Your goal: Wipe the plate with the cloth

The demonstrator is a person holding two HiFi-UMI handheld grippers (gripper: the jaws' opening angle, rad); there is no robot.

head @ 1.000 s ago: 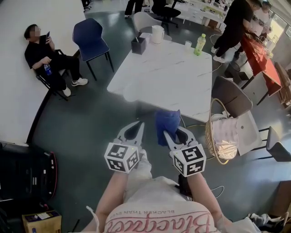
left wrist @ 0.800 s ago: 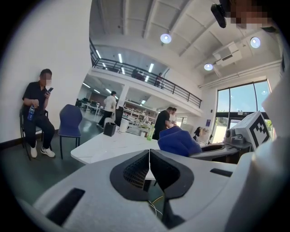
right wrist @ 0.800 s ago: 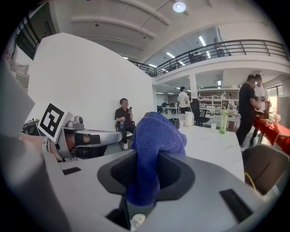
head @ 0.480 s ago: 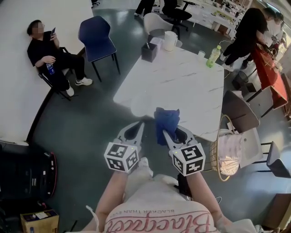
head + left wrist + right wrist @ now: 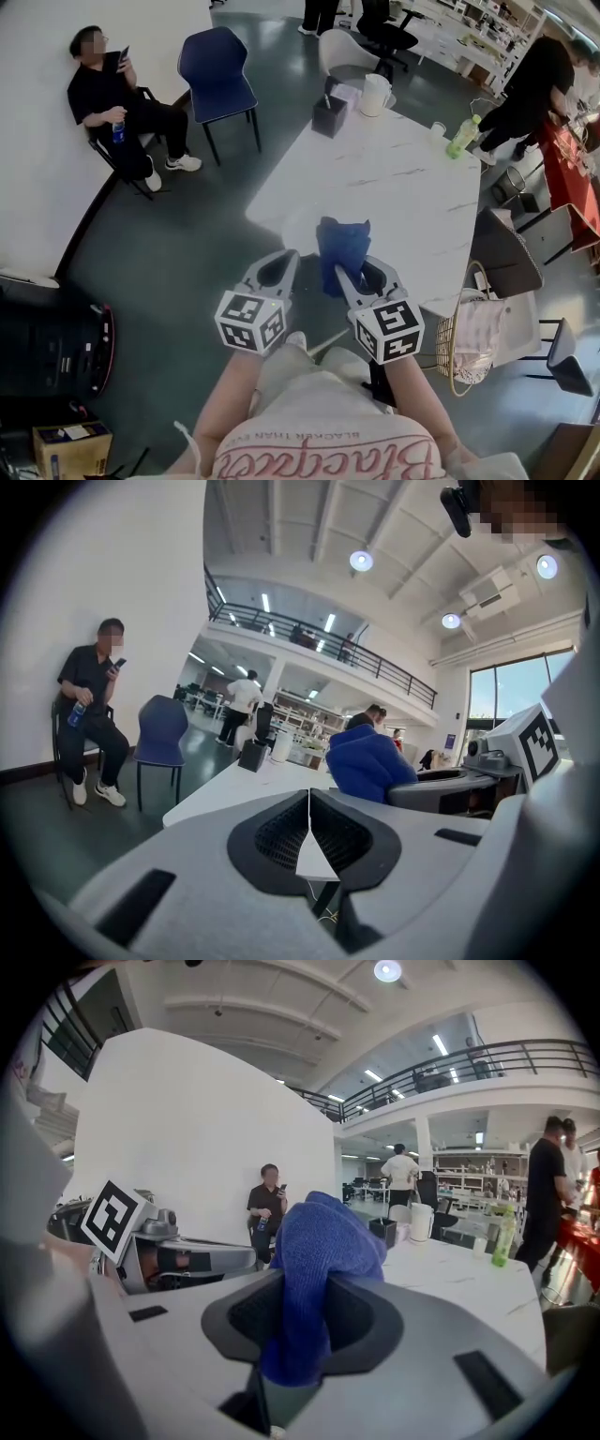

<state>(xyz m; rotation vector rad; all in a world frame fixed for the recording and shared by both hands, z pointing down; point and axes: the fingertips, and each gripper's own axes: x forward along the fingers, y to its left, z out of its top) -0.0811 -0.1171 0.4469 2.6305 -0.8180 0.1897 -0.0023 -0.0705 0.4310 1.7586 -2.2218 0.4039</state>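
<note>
The left hand-held gripper (image 5: 292, 255) had its jaws pressed together with nothing between them, as its own view (image 5: 308, 795) showed; the right hand-held gripper (image 5: 351, 276) was clamped on a blue cloth (image 5: 342, 242), whose bunched upper part stood up above the jaws while a fold hung down between them (image 5: 305, 1290). In the head view both hand-held grippers were side by side and apart, held in front of the person's body at the near corner of the white bench (image 5: 394, 187); the cloth was in the air over that corner. A pale round shape (image 5: 298, 228) lay on the bench just left of the cloth, too faint to be called the plate with certainty. At the bench's far end stood a dark box (image 5: 330, 117), a white jug (image 5: 376, 94) and a green bottle (image 5: 463, 137); a blue chair (image 5: 217, 70) stood off to the left.
</note>
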